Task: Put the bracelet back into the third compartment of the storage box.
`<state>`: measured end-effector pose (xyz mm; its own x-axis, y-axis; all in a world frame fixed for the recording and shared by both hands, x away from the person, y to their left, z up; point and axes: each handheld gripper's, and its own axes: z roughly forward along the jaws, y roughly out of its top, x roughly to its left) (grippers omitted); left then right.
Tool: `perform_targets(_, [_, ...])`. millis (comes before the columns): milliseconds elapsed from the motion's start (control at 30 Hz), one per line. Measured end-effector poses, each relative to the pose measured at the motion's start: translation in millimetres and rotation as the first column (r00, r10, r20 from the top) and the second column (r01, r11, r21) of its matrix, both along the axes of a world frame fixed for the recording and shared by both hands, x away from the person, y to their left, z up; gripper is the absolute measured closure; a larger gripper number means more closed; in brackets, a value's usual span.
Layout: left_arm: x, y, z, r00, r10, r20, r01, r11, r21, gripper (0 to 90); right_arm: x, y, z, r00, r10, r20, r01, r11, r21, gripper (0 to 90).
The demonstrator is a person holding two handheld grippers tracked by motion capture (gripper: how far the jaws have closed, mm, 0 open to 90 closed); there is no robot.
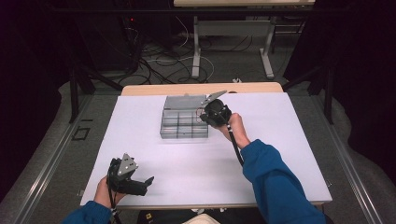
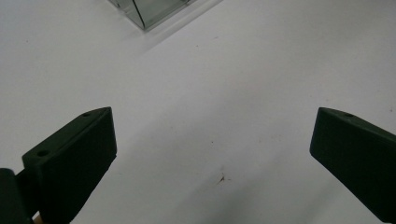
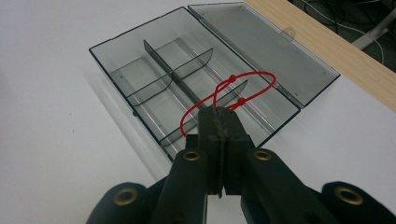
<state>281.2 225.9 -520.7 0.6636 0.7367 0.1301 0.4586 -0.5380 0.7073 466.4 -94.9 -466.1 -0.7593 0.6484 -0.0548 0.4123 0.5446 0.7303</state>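
Note:
A clear grey compartment box [image 1: 184,120] lies open in the middle of the white table, its lid [image 3: 261,46] flat behind it and dividers [image 3: 177,77] splitting it into several cells. My right gripper [image 1: 205,113] hovers over the box's right end. Its jaws are shut on a loop of red string [image 3: 233,88], which hangs above the near cells. My left gripper [image 1: 147,181] rests low near the table's front left edge, held by a hand. Its jaws stand wide open over bare white surface, with nothing between them [image 2: 212,149]. A corner of the box [image 2: 149,11] shows at the top of the left gripper view.
The white sheet [image 1: 275,154] covers most of the wooden table, whose bare far edge [image 1: 201,88] lies just behind the box lid. Beyond it are a floor with cables [image 1: 159,60] and a second table's legs [image 1: 196,46].

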Motion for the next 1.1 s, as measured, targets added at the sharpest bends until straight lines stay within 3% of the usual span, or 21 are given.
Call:
perform_targets(300, [0.0, -0.4, -0.2, 1.0000, 0.001, -0.005, -0.001, 1.0000, -0.005, 0.6, 9.7, 3.2, -3.9, 0.9998, -0.019, -0.006, 0.019, 0.9998, -0.002, 89.9])
perform_targets(367, [0.2, -0.2, -0.2, 1.0000, -0.003, -0.005, 0.003, 1.0000, -0.003, 0.7, 12.5, 3.5, -2.4, 0.9998, -0.012, -0.013, 0.012, 0.9997, -0.021, 89.9])
perform_targets(433, [0.0, 0.0, -0.1, 1.0000, -0.001, 0.000, 0.001, 1.0000, -0.001, 0.7, 13.6, 6.3, -2.9, 0.9994, -0.034, -0.011, 0.033, 0.9994, -0.009, 89.9])
perform_targets(467, [-0.1, 0.0, -0.1, 1.0000, -0.001, 0.000, 0.001, 1.0000, 0.000, 0.6, 15.6, 6.3, -2.7, 0.9998, -0.017, 0.008, 0.017, 0.9997, -0.020, 89.9])
perform_targets(667, [0.0, -0.2, -0.3, 1.0000, -0.007, 0.002, 0.007, 1.0000, -0.001, 0.6, 21.8, 9.4, -5.4, 0.9995, -0.029, -0.007, 0.029, 0.9985, -0.047, 89.9])
perform_targets(733, [-0.2, 0.0, -0.1, 1.0000, -0.005, -0.002, 0.005, 1.0000, 0.000, 0.6, 25.2, 10.5, -9.1, 0.9994, -0.035, 0.007, 0.035, 0.9985, -0.043, 89.9])
perform_targets(800, [-0.2, 0.1, 0.0, 1.0000, -0.003, 0.001, 0.003, 1.0000, 0.001, 0.7, 26.6, 10.7, -10.0, 0.9986, -0.045, -0.025, 0.044, 0.9968, -0.067, 89.9])
perform_targets(867, [0.0, -0.1, -0.1, 1.0000, -0.005, 0.000, 0.005, 1.0000, 0.002, 0.7, 29.5, 11.6, -14.3, 0.9987, -0.049, -0.013, 0.048, 0.9970, -0.060, 89.9])
perform_targets(933, [0.0, -0.2, -0.1, 1.0000, -0.006, -0.003, 0.006, 1.0000, 0.001, 0.7, 30.1, 12.7, -16.0, 0.9970, -0.064, -0.042, 0.061, 0.9956, -0.072, 89.9])
perform_targets(967, [0.0, -0.4, -0.2, 1.0000, -0.007, -0.004, 0.007, 1.0000, -0.001, 0.7, 31.7, 12.3, -16.8, 0.9983, -0.052, -0.028, 0.049, 0.9953, -0.083, 89.9])
perform_targets(1033, [0.1, -0.2, -0.2, 1.0000, -0.007, -0.004, 0.007, 1.0000, 0.001, 0.7, 33.0, 13.5, -20.5, 0.9981, -0.058, -0.019, 0.056, 0.9964, -0.063, 89.9])
perform_targets(1100, [0.1, -0.3, -0.3, 1.0000, -0.006, -0.004, 0.006, 1.0000, 0.000, 0.7, 33.5, 13.3, -19.6, 0.9976, -0.059, -0.037, 0.055, 0.9943, -0.091, 89.9])
